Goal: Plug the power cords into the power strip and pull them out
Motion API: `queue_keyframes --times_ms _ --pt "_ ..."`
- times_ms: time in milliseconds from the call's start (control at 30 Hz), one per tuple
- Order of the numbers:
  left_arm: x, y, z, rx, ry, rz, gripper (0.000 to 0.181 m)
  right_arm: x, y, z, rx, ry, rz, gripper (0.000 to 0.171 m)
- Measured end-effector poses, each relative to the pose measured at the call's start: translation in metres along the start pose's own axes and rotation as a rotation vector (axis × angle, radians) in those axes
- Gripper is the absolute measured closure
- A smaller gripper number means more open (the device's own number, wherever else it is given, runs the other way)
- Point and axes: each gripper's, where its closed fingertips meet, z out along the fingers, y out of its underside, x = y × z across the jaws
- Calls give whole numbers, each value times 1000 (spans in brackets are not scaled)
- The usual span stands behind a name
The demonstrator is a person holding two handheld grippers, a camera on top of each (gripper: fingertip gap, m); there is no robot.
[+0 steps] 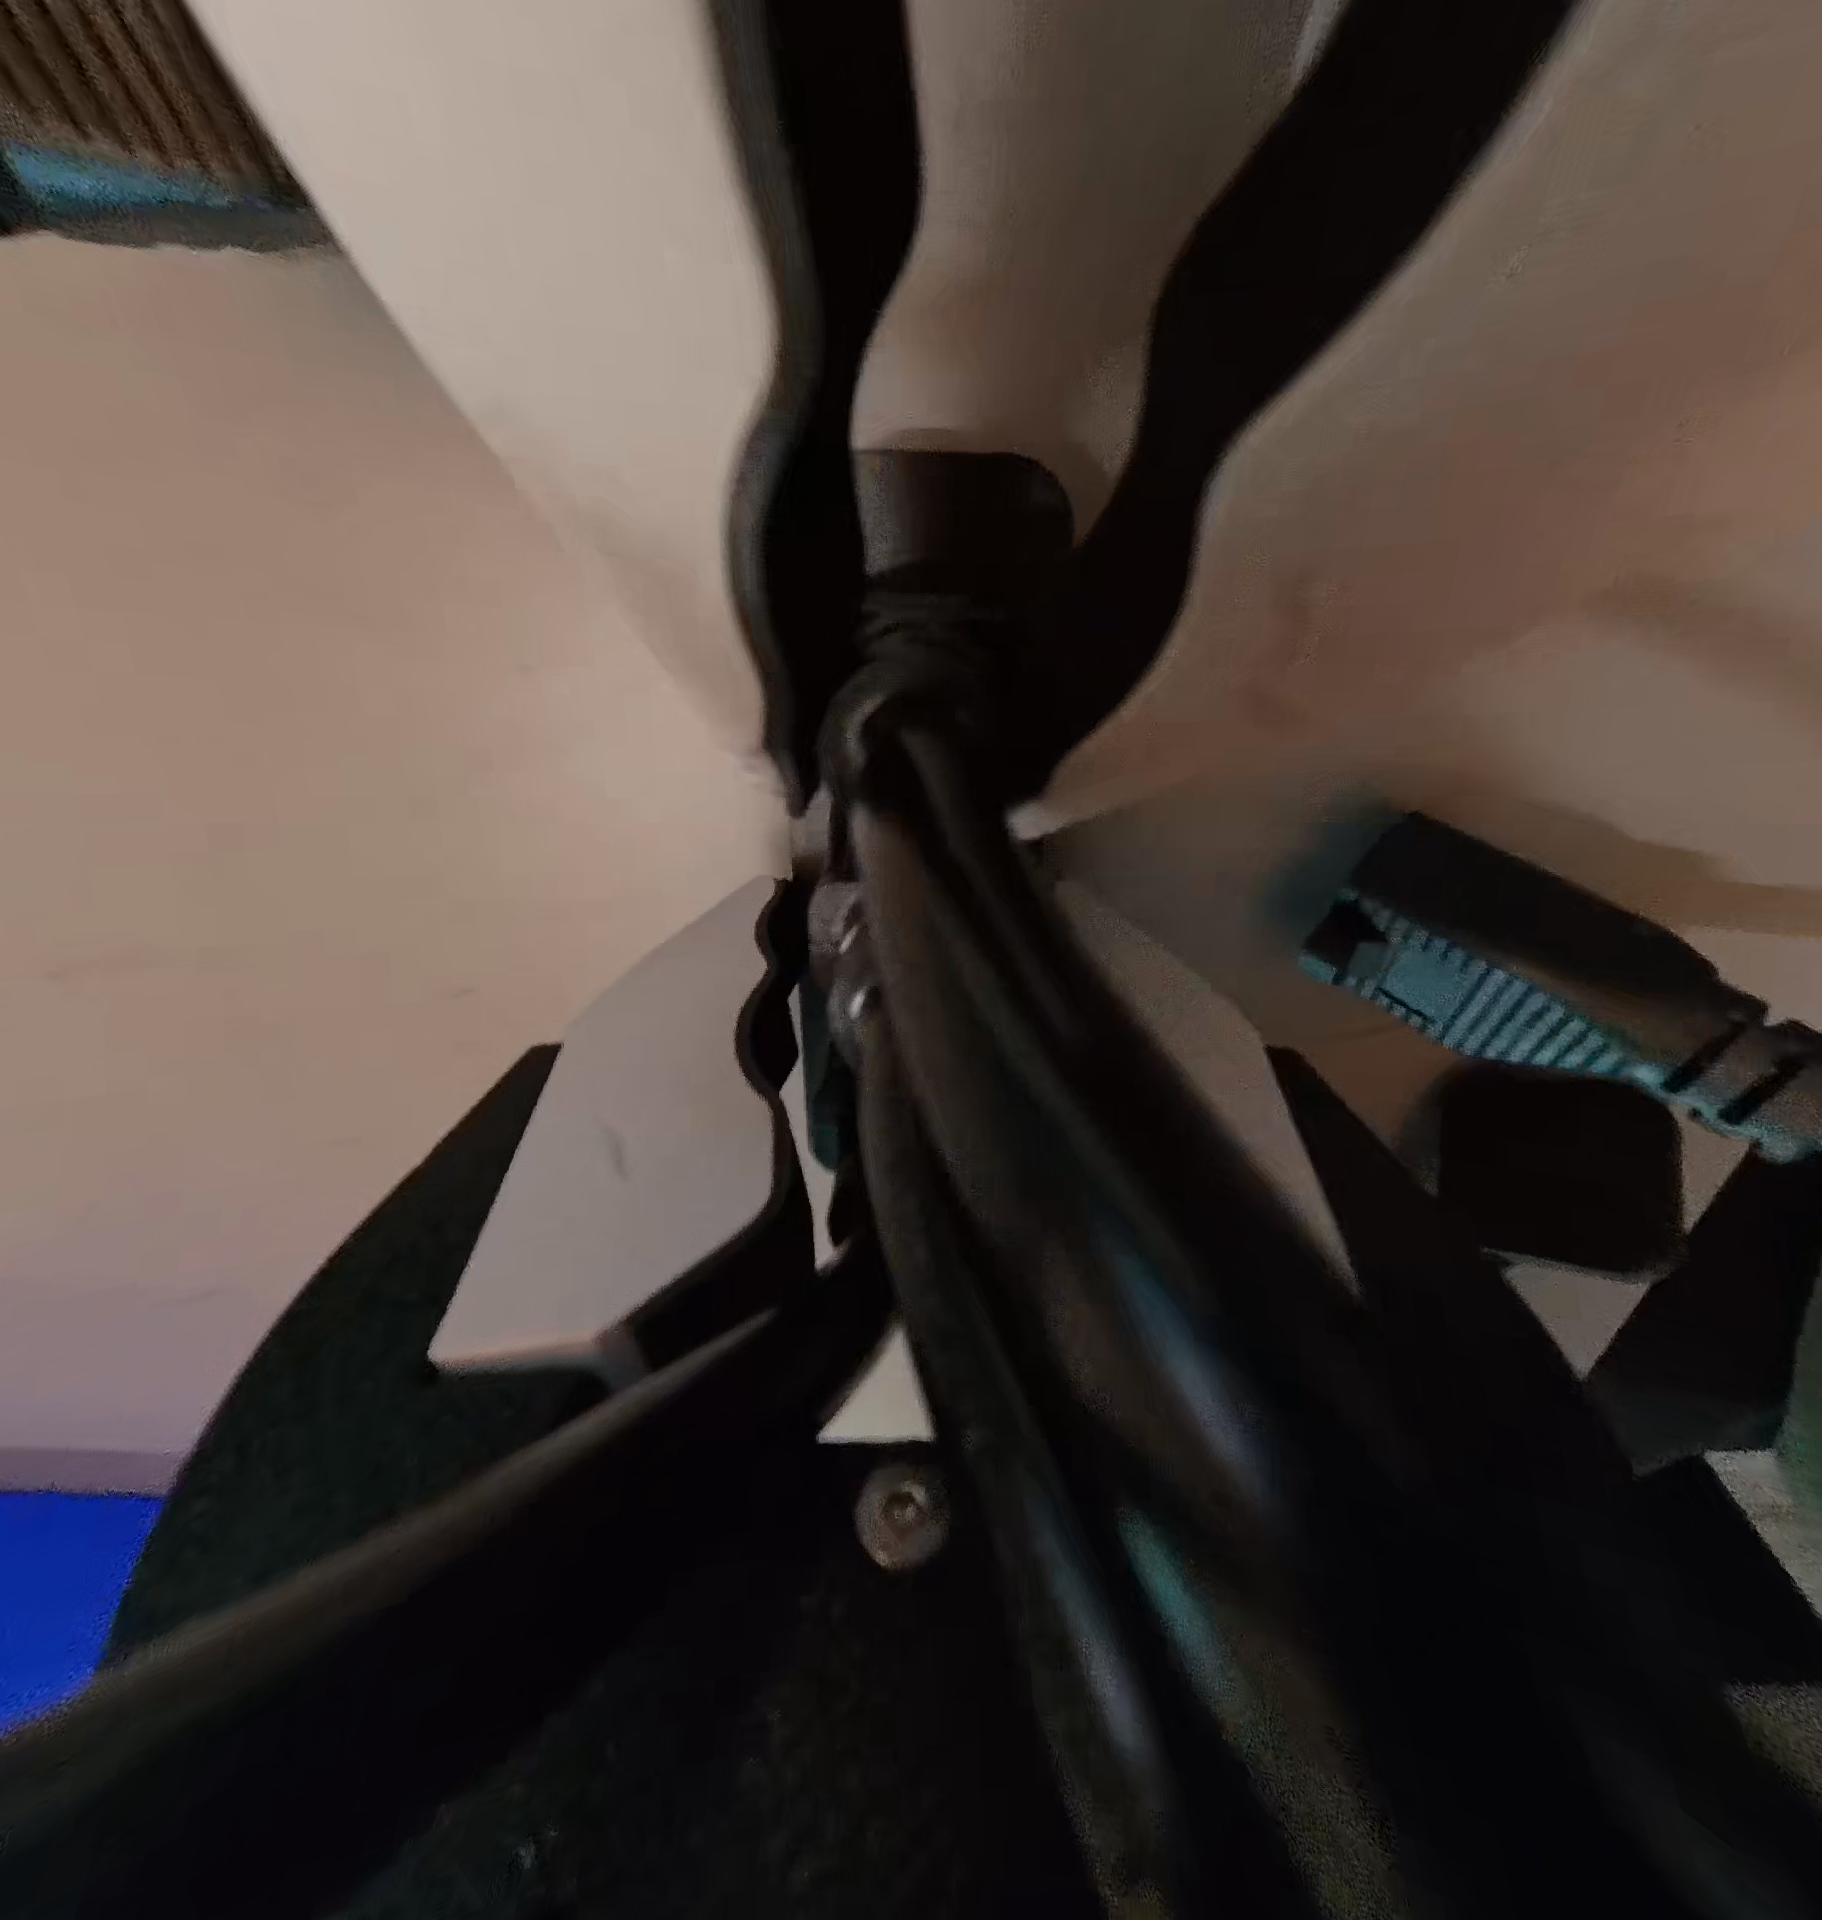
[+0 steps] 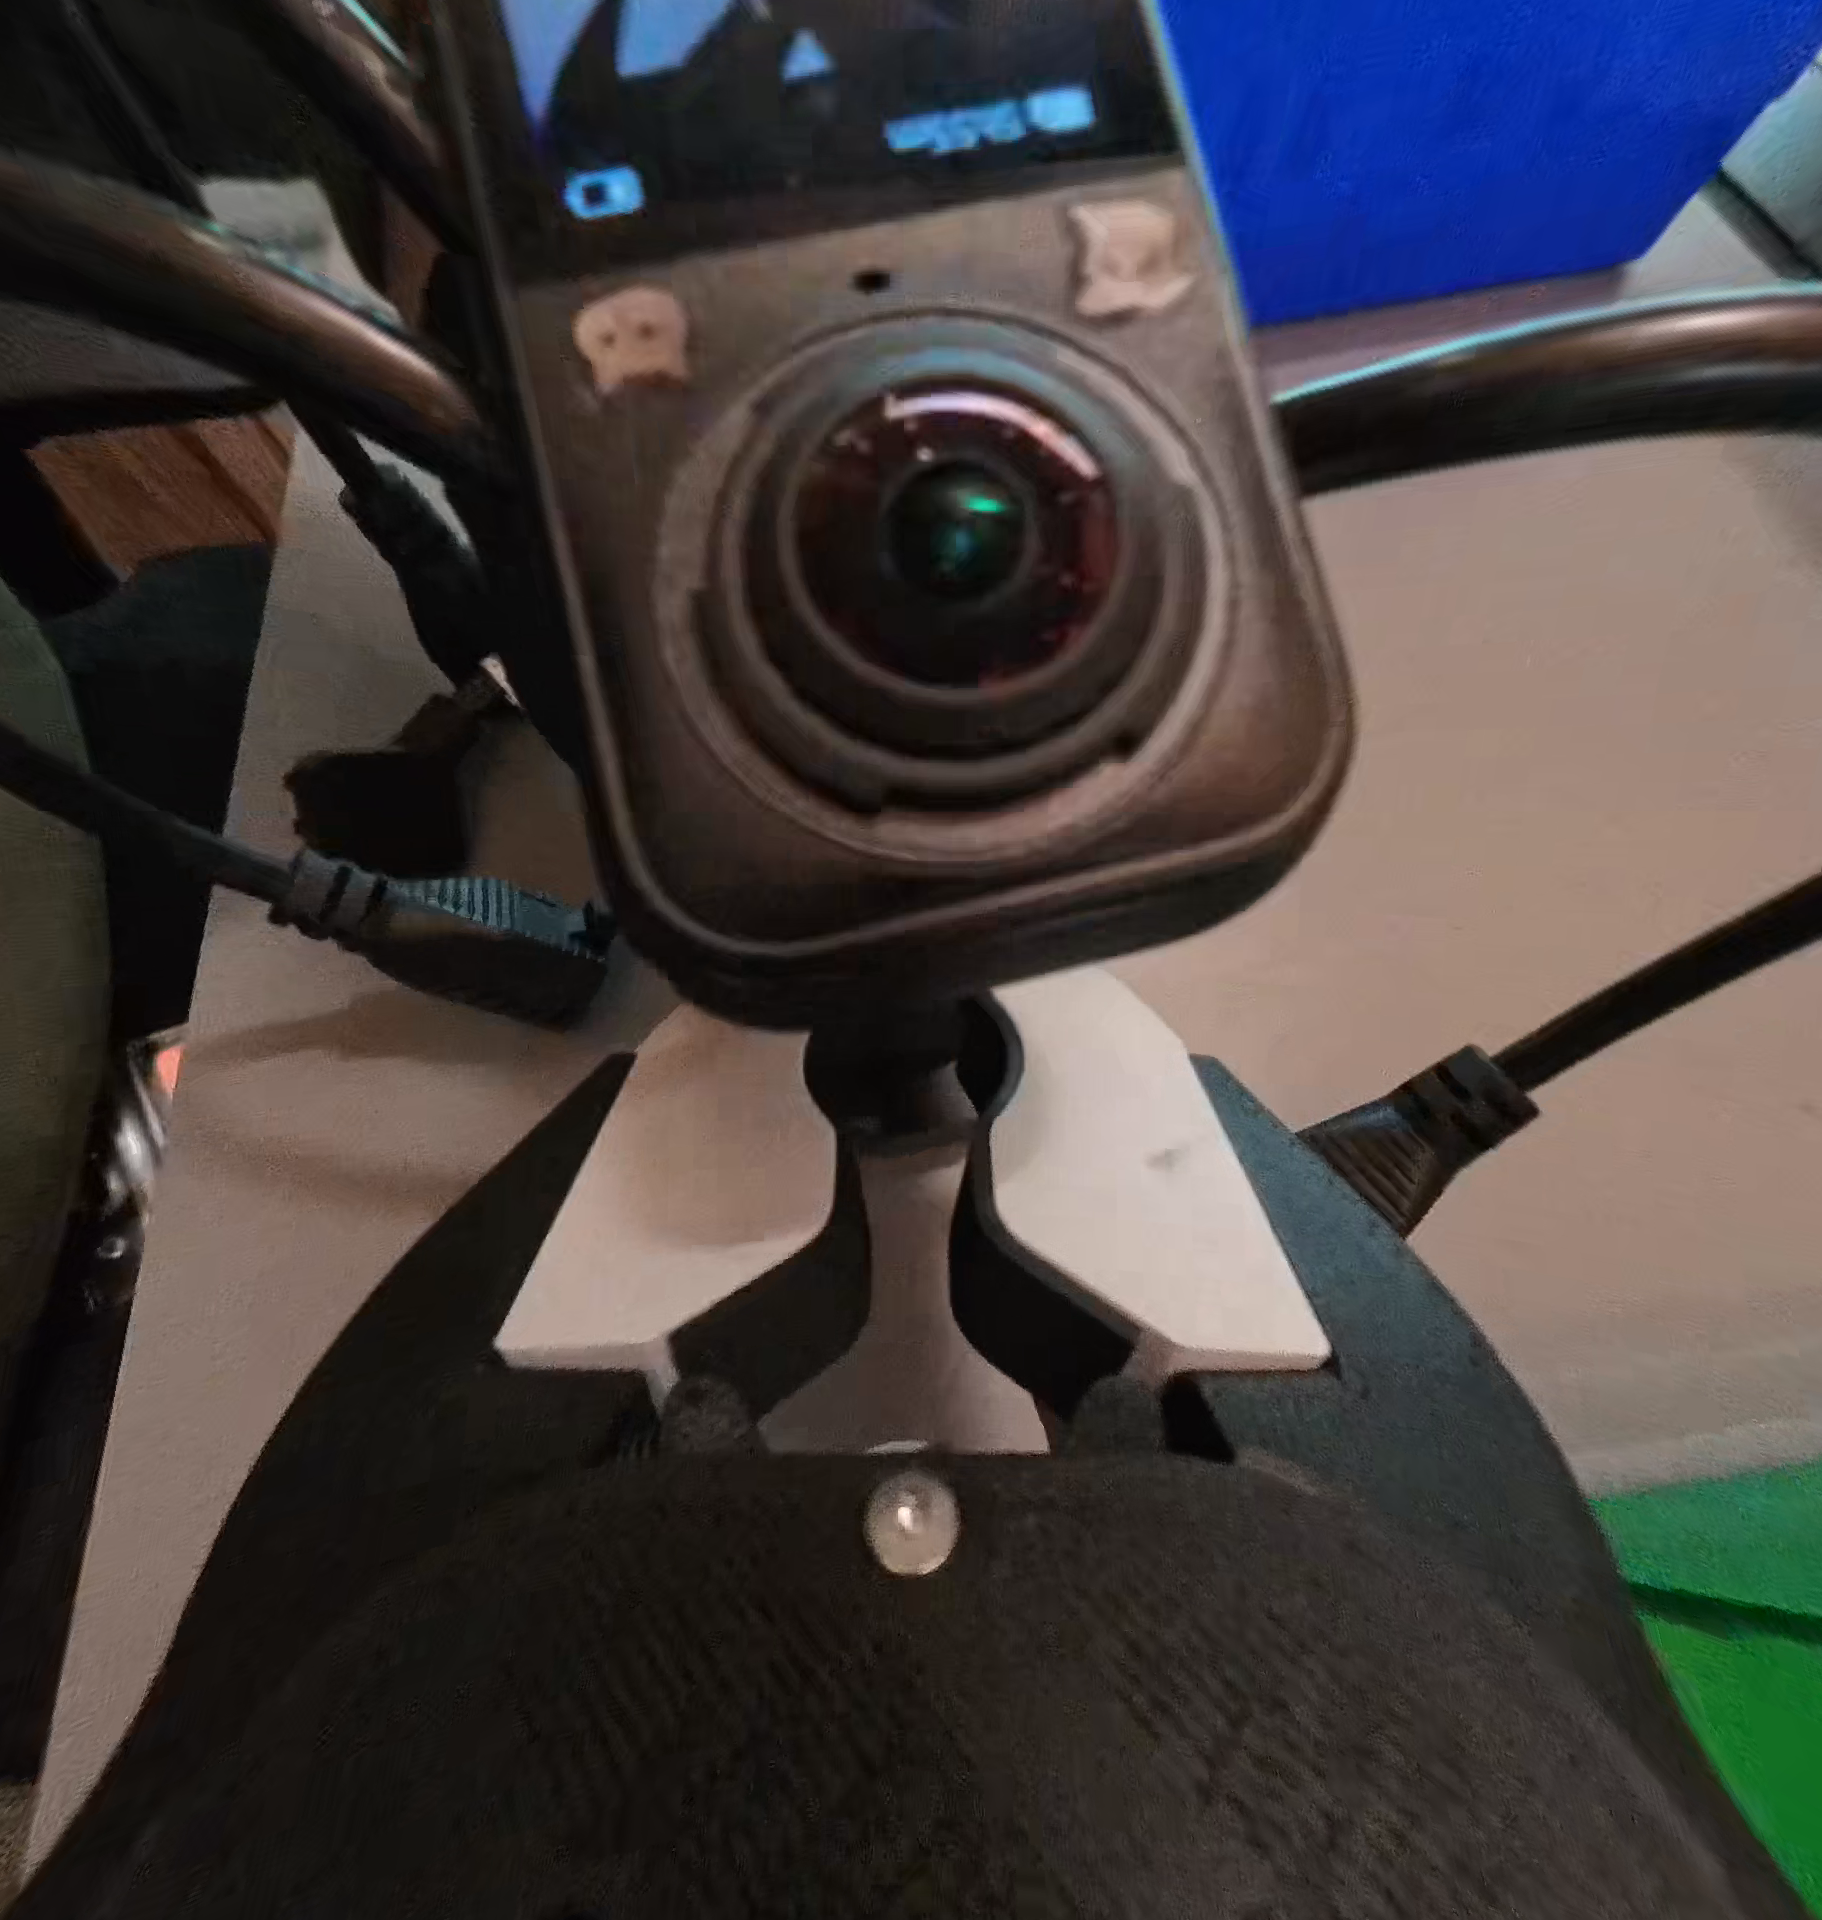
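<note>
The two grippers face each other, tip to tip, over a beige table (image 1: 263,831). My right gripper (image 2: 912,1101) is shut on the round black plug end (image 2: 886,1081) of a power cord, just under the left gripper's camera (image 2: 948,540). In the left wrist view that plug (image 1: 948,520) sits between the right gripper's black fingers (image 1: 782,364). Its thick black cords (image 1: 969,1039) run back between the fingers of my left gripper (image 1: 834,831), which looks shut on them; its right finger is hidden. No power strip shows in either view.
A loose ribbed grey plug (image 1: 1458,987) lies on the table beside the grippers; it also shows in the right wrist view (image 2: 491,935). Another black plug (image 2: 1406,1132) with its cord lies to the right. Thick cables (image 2: 211,301) arc behind the camera. A blue panel (image 2: 1458,135) and a green surface (image 2: 1769,1610) border the table. Across from one pair of fingers to the other is roughly 7 cm.
</note>
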Motion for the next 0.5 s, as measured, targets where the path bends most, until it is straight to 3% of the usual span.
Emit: queue_keyframes --times_ms 267,400,500 --pt "-3 -2 0 8 -1 -29 142 7 0 0 -6 -20 15 156" --pt "1 0 1 17 9 18 141 -6 3 -1 -109 23 -123 156" --pt "-3 -3 1 20 -8 -27 143 6 3 -2 -61 3 -51 156"
